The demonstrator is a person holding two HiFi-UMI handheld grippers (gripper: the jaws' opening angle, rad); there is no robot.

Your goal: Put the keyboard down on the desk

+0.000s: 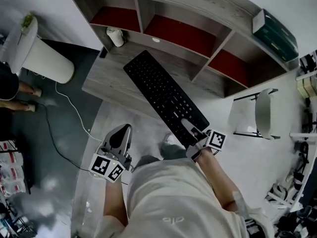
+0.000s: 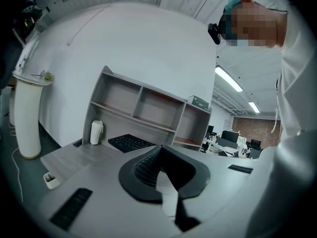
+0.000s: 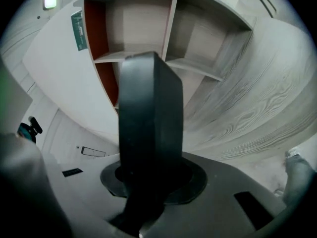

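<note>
A long black keyboard lies slantwise over the grey wooden desk, its far end above the desk top and its near end jutting past the front edge. My right gripper is shut on that near end. In the right gripper view the keyboard shows edge-on as a dark slab between the jaws of the right gripper. Whether it touches the desk I cannot tell. My left gripper hangs low at the left, off the desk, shut and holding nothing; its own view shows the left gripper with jaws together and the keyboard beyond.
A shelf unit with red-backed compartments stands at the back of the desk, a green box on top. A white roll stands at the desk's far left. A white pedestal and a cable are on the floor left; a white stand is right.
</note>
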